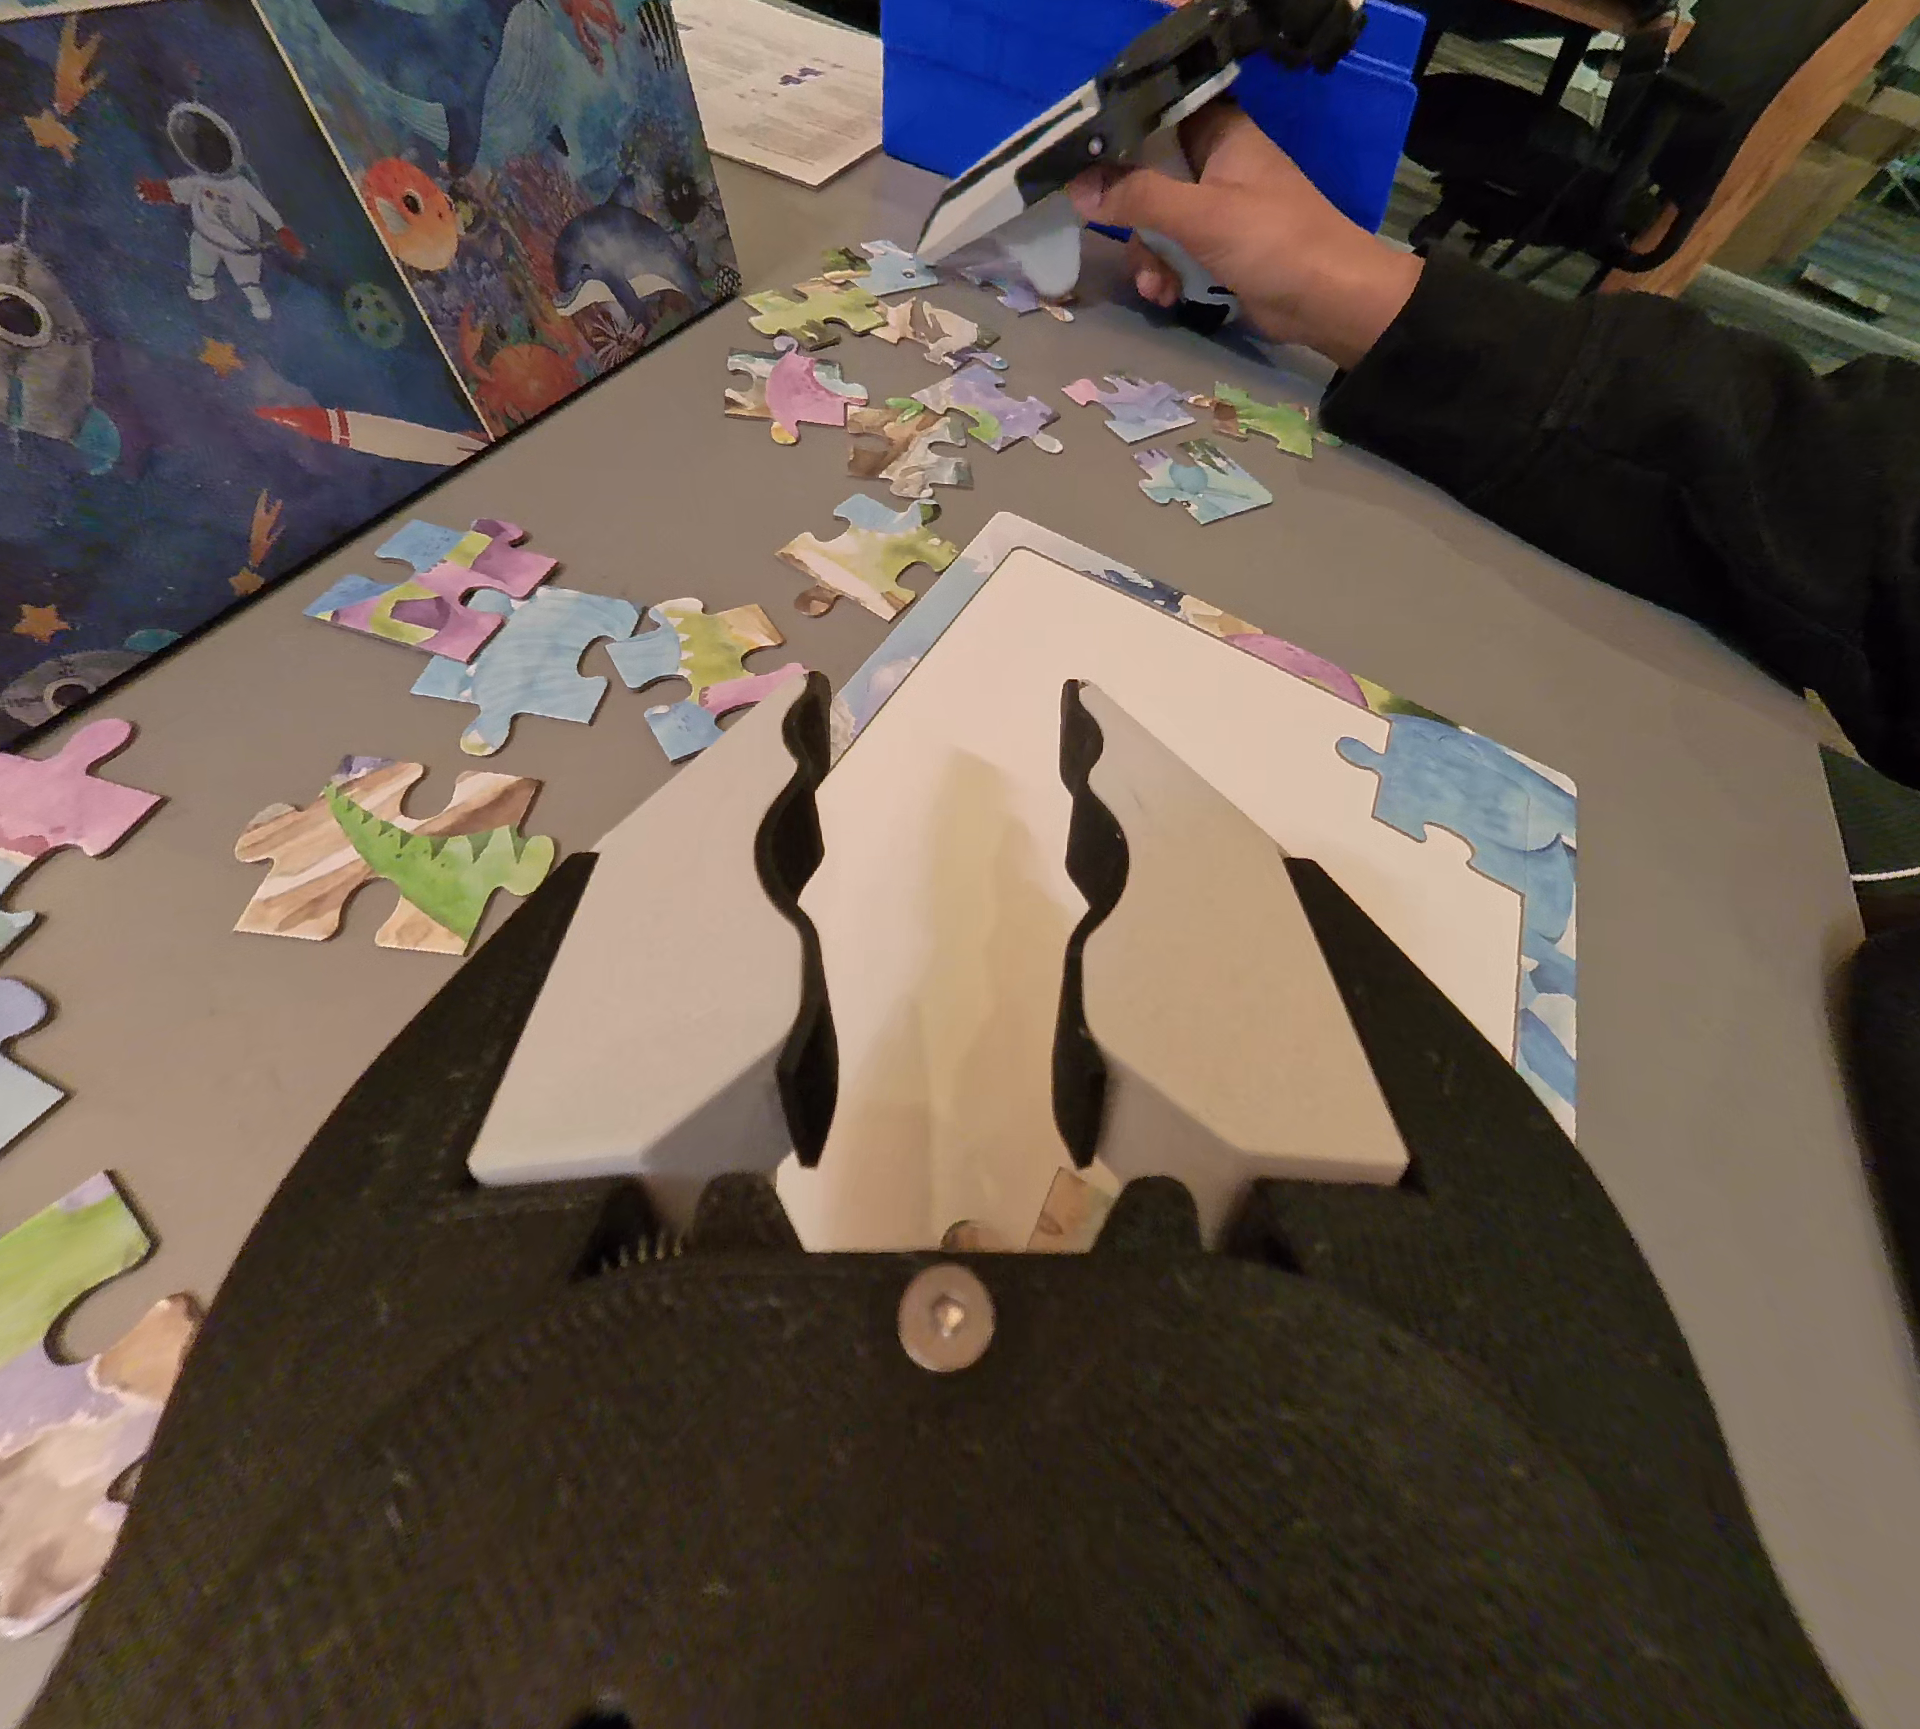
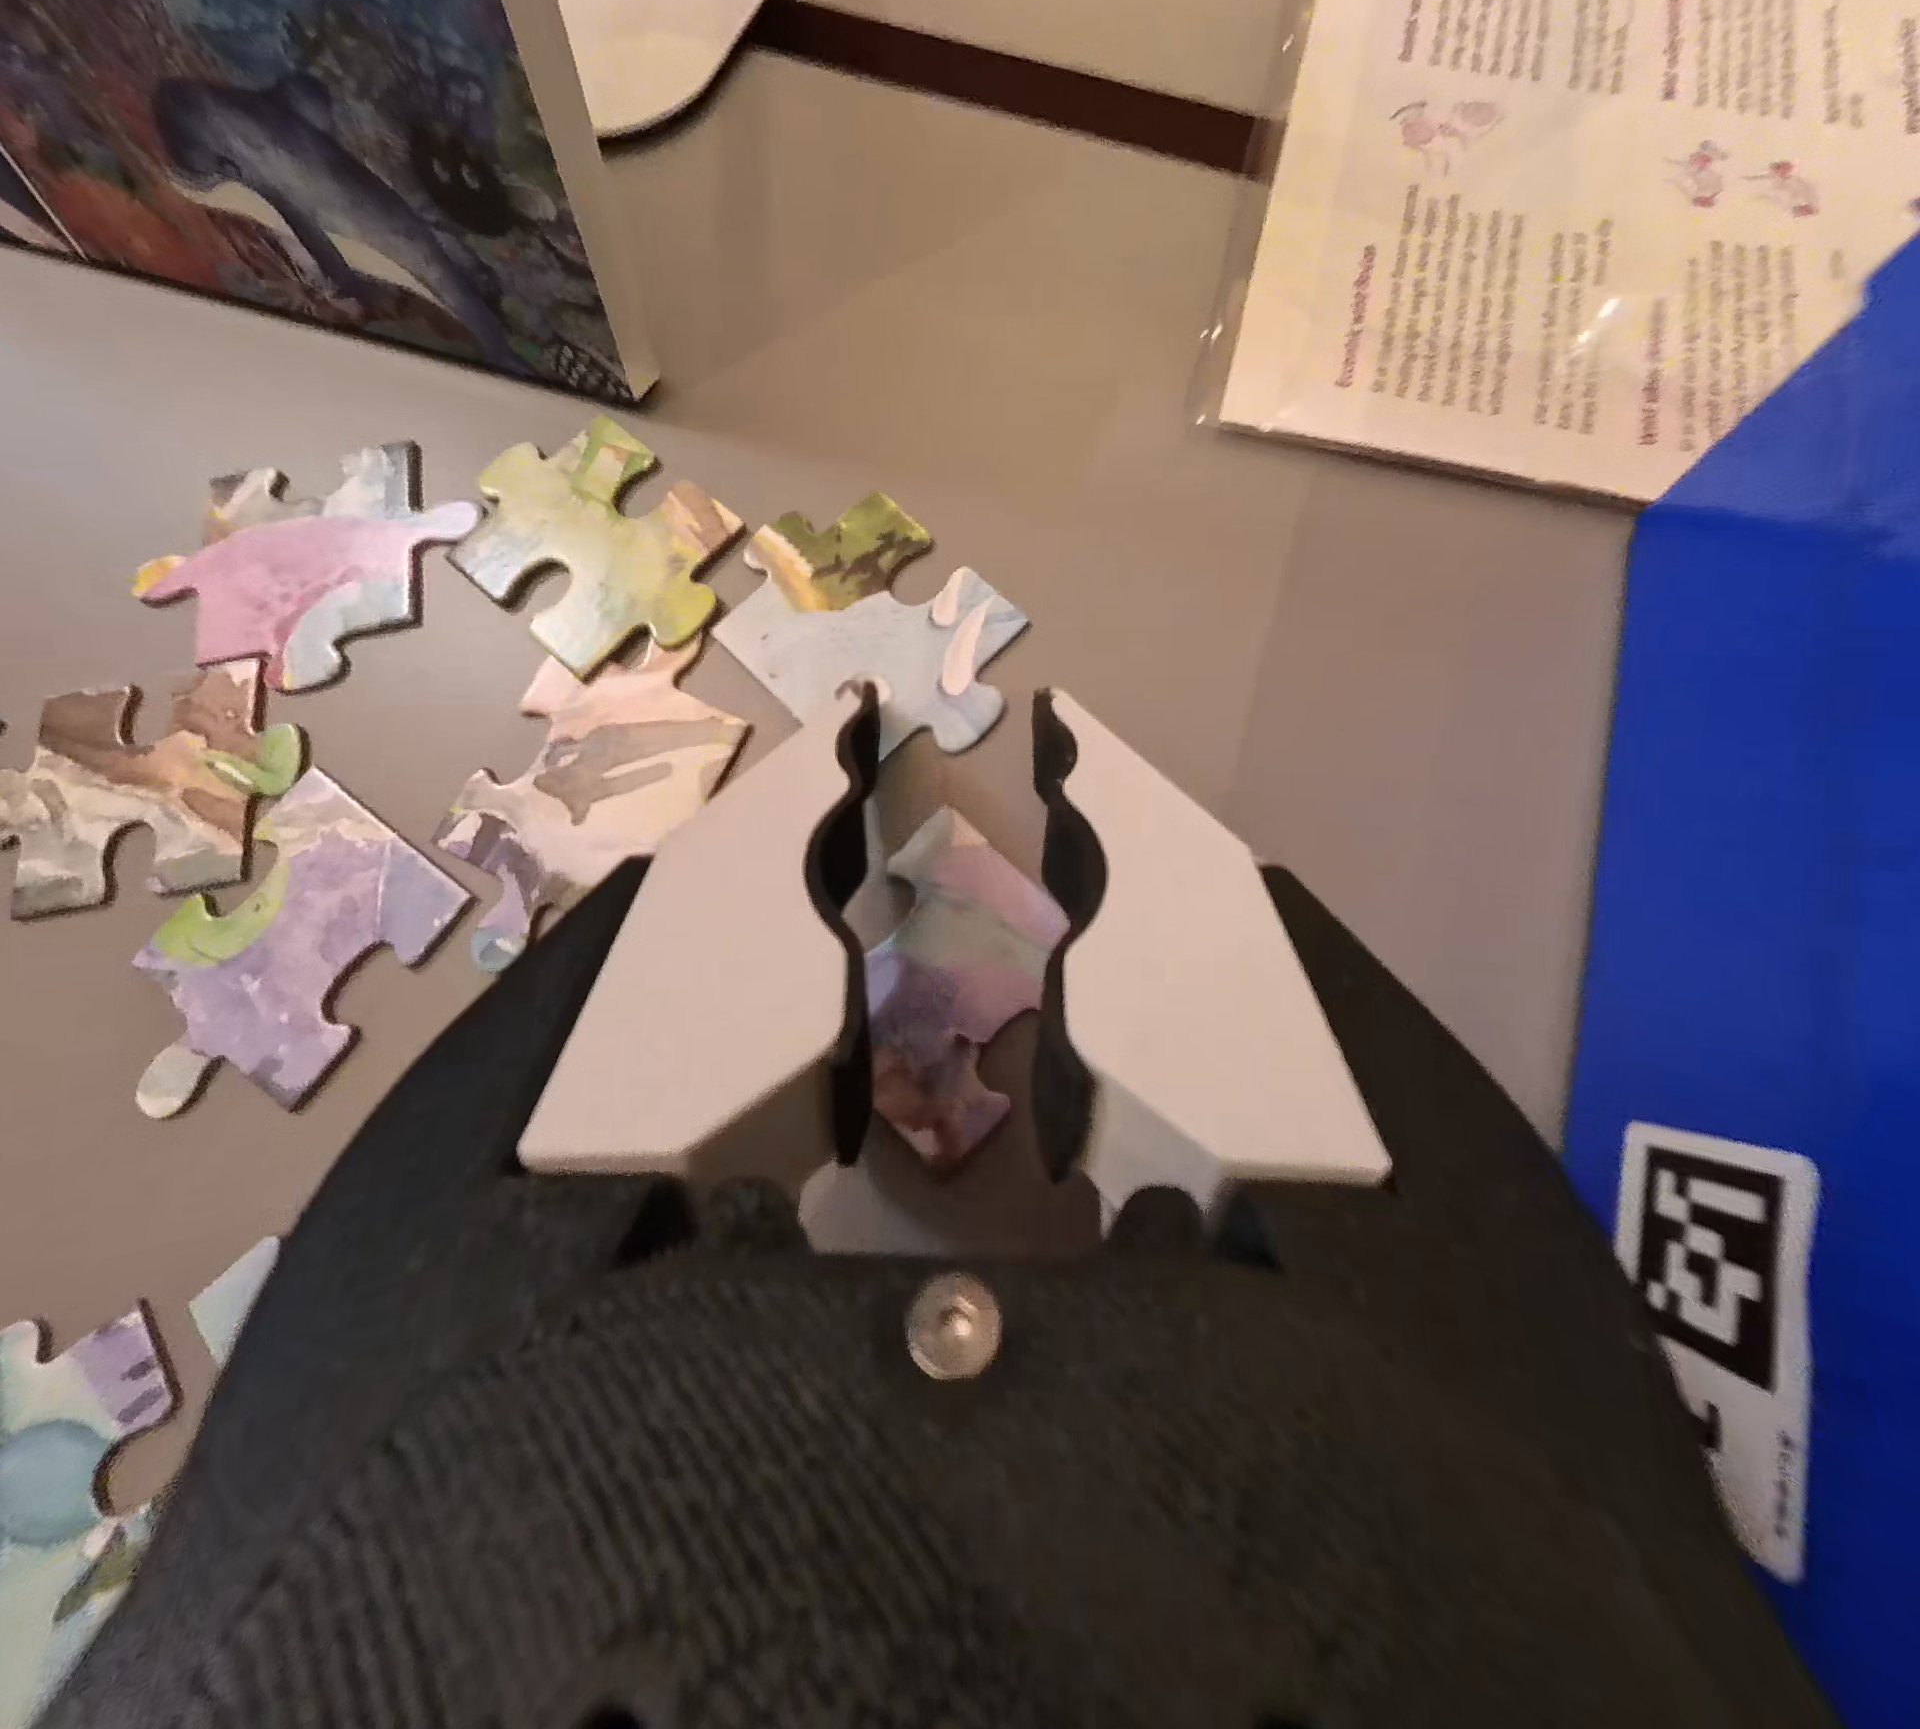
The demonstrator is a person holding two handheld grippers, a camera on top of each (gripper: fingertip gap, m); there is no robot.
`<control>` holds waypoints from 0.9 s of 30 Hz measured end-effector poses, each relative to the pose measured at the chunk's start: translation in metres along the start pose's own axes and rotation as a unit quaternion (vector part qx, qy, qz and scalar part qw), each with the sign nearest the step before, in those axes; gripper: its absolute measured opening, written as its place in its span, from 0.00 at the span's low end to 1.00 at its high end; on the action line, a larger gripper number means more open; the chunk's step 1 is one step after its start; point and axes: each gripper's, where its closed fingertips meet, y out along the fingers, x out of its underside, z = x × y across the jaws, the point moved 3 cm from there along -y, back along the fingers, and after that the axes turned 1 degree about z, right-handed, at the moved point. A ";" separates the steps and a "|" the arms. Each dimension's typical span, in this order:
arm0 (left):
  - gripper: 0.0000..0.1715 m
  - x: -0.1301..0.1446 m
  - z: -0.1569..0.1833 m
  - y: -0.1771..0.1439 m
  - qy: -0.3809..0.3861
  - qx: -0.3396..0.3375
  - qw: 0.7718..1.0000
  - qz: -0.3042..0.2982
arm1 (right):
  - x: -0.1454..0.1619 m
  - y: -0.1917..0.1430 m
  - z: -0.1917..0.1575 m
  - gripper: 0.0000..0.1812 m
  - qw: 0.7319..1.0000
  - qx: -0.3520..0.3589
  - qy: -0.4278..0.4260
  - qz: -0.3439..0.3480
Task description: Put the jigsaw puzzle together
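Note:
My left gripper [image 1: 943, 687] is open and empty, hovering over the white puzzle tray [image 1: 1195, 723]. A blue piece [image 1: 1455, 786] sits in the tray's right corner. Loose pieces lie on the grey table, among them a brown one with a green tail [image 1: 395, 858]. My right gripper [image 2: 954, 694] is open, tips down at the far cluster of pieces; it also shows in the left wrist view [image 1: 930, 245]. A purple piece [image 2: 956, 983] lies flat on the table and shows through the gap between its fingers. A light blue piece [image 2: 883, 651] lies just ahead of the tips.
Picture boxes [image 1: 260, 277] stand along the left. A blue bin [image 2: 1766, 744] stands right of the right gripper. A printed sheet in a plastic sleeve [image 2: 1558, 121] lies behind the pieces. A hand and black sleeve [image 1: 1558, 432] cross the table's right side. About 35 centimetres separates my left fingertips from my right.

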 end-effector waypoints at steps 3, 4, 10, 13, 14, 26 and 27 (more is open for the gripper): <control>0.25 0.000 0.000 0.000 0.001 -0.001 1.000 -0.001 | 0.001 -0.001 -0.003 0.13 1.000 -0.012 -0.003 0.000; 0.25 0.000 0.000 0.000 0.001 -0.001 1.000 -0.001 | 0.002 -0.002 -0.004 0.12 1.000 -0.017 -0.001 -0.001; 0.25 0.000 0.000 0.000 0.000 0.000 1.000 -0.001 | 0.009 -0.009 -0.014 0.04 0.997 -0.073 -0.002 -0.008; 0.25 0.000 0.000 0.000 0.002 -0.001 1.000 -0.001 | 0.006 -0.012 -0.013 0.06 0.998 -0.063 -0.008 0.007; 0.25 0.000 0.001 0.000 0.003 -0.001 1.000 -0.001 | 0.003 -0.012 -0.011 0.10 0.998 -0.053 -0.015 0.016; 0.25 0.001 0.001 0.002 0.003 0.000 1.000 -0.004 | 0.004 -0.003 -0.017 0.20 0.996 -0.057 -0.065 -0.005; 0.25 0.001 0.001 0.001 0.003 0.000 1.000 -0.004 | 0.004 -0.003 -0.018 0.18 0.996 -0.056 -0.066 -0.005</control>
